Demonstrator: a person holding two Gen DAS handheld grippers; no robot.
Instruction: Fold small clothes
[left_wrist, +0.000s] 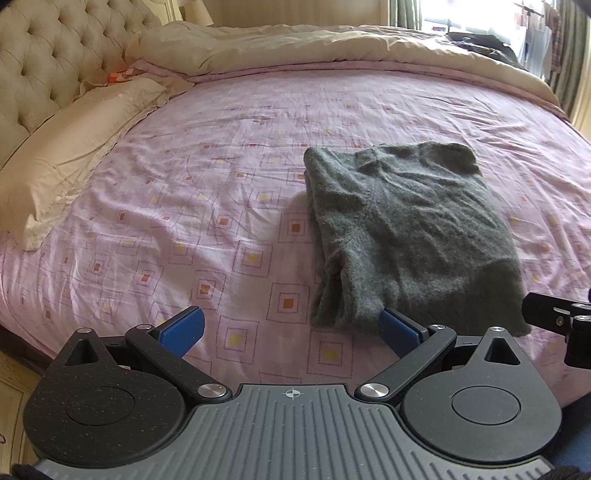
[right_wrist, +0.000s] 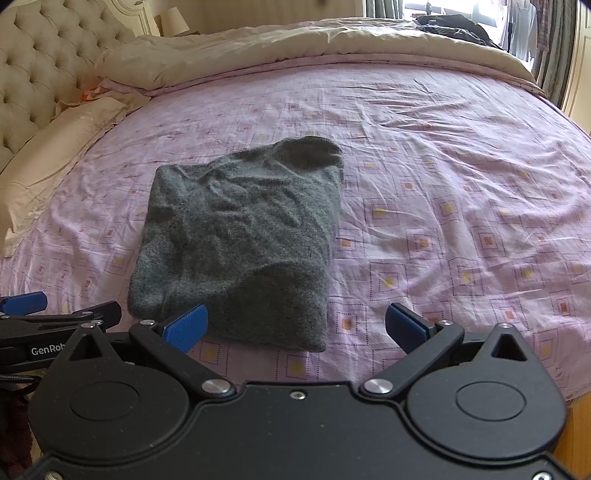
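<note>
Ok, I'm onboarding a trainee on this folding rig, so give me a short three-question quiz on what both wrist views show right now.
1. True or false: the left tongs are shut on the folded dark grey knitted garment.
2. What does the garment lie on? A) pink patterned bedsheet B) beige satin pillow C) cream quilt
3. Fill in: both sets of tongs, including the right tongs, stand ____ at the garment's near edge.

Key: 1 false, they are open and hold nothing; 2 A; 3 open.
</note>
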